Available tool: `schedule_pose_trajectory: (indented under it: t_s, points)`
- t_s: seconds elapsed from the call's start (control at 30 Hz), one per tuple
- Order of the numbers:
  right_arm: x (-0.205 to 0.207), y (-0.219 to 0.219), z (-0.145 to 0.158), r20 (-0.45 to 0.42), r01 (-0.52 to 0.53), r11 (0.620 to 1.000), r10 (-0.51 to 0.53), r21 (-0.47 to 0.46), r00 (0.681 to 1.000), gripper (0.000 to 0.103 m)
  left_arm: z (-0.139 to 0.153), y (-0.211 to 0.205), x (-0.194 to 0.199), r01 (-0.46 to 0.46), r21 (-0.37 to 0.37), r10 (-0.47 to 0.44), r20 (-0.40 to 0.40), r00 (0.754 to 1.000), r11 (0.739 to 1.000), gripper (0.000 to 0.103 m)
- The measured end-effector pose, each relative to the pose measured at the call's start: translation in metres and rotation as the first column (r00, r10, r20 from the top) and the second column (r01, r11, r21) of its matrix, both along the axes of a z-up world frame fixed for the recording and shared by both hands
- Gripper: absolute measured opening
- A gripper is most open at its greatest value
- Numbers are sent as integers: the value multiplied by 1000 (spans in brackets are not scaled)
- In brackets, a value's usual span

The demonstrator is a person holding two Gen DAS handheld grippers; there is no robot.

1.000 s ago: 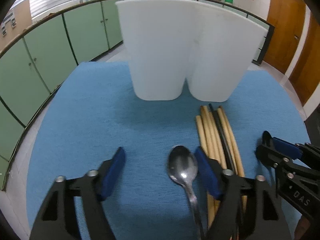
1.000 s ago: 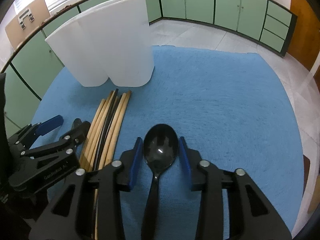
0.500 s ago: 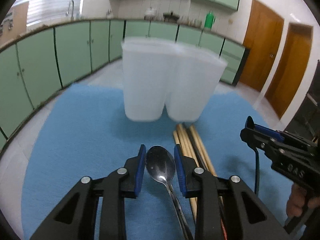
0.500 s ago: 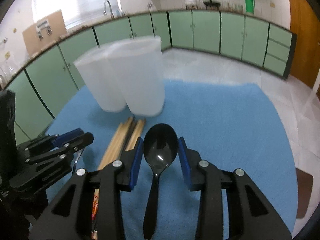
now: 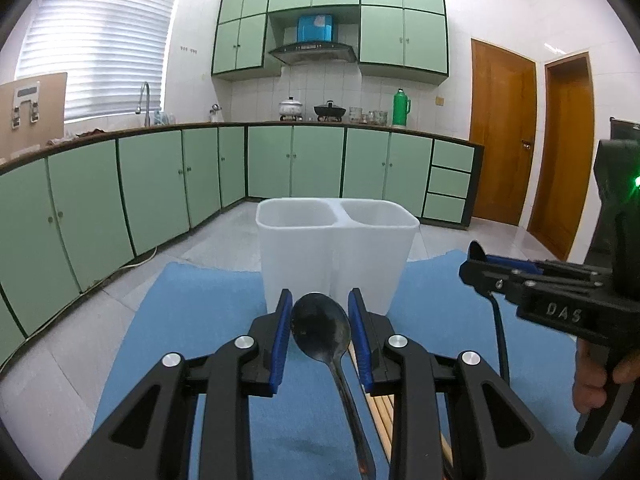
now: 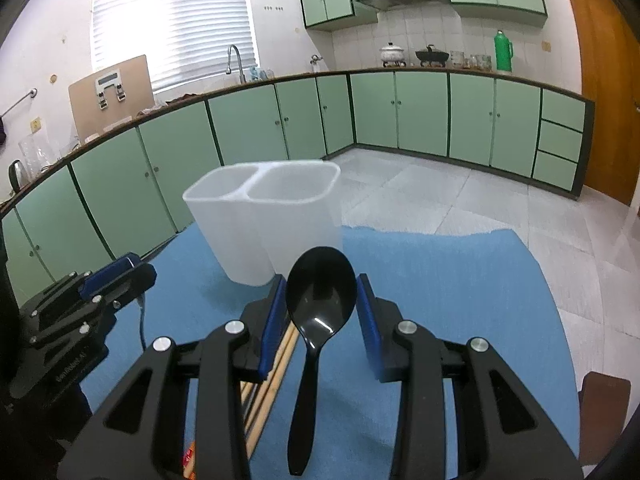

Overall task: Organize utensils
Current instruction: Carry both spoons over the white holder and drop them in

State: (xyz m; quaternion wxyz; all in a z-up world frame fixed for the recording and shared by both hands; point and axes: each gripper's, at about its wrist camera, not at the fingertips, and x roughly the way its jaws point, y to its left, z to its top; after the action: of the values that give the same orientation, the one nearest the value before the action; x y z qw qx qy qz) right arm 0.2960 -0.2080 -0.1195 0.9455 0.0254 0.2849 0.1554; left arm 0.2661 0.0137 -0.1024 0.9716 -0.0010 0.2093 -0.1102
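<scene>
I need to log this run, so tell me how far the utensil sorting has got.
Nothing is sorted yet: both compartments of the white holder look empty. In hand: the left hand-held gripper carries a metal spoon and the right hand-held gripper a black plastic spoon, both raised before the holder. Left: dropping both spoons in, then the chopsticks lying on the blue mat.

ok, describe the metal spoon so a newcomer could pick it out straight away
Start at the blue mat with the white two-compartment plastic holder. In front of the holder, the left gripper holds the shiny metal spoon, bowl forward. The right gripper holds a glossy black plastic spoon.
</scene>
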Motion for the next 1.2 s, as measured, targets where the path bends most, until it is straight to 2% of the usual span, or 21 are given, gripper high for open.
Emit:
schedule_pose_trajectory:
  t_s: [0.27, 0.4, 0.57, 0.7, 0.77, 0.97, 1.2]
  points:
    - [2, -7, 31, 88, -15, 999, 12, 32, 996, 34, 21, -6, -20, 0, -21, 2, 79, 997, 1000, 28]
    - [11, -9, 53, 152, -34, 998, 25, 57, 988, 34, 51, -3, -25, 5, -31, 0, 156, 988, 1000, 28]
    - [31, -10, 85, 247, -62, 994, 37, 93, 968, 34, 97, 5, -24, 11, -52, 4, 280, 960, 999, 28]
    - [54, -12, 104, 302, -74, 987, 27, 144, 953, 34, 129, 6, -1, 11, -56, 10, 362, 932, 998, 28]
    - [66, -13, 107, 315, -68, 985, 15, 159, 949, 34, 136, 4, 13, 9, -53, 12, 378, 926, 999, 28]
    - [105, -7, 100, 322, -31, 989, -18, 146, 947, 34, 124, -2, 67, -22, -33, 33, 373, 927, 999, 28]
    - [136, 2, 68, 270, 18, 994, -47, 110, 962, 34, 90, -5, 106, -35, -30, 42, 268, 963, 999, 28]
